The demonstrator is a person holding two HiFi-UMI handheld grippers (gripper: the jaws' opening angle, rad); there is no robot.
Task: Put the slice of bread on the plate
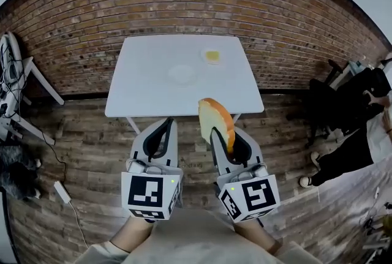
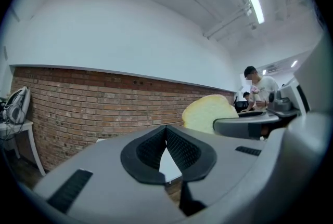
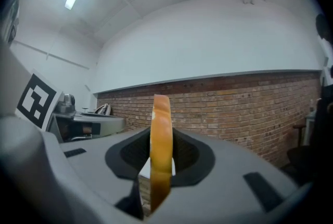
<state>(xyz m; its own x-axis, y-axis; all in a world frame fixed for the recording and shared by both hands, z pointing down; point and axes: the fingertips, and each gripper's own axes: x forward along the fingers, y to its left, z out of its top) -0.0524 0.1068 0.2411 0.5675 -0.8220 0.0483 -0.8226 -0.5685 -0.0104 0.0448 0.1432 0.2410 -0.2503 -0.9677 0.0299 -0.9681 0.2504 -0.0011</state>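
- The slice of bread [image 1: 214, 117] is standing upright on edge, pinched in the jaws of the right gripper [image 1: 225, 140], in the air on the near side of the white table [image 1: 141, 88].
- The left gripper [image 1: 164, 128] is hovering just left of it, jaws pressed together, holding nothing.
- A white plate [image 1: 182, 73] is lying mid-table, well apart from the bread.

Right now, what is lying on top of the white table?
A white plate and a small dish holding something yellow lie on the table. The bread slice in the right gripper hides a piece of its near edge.
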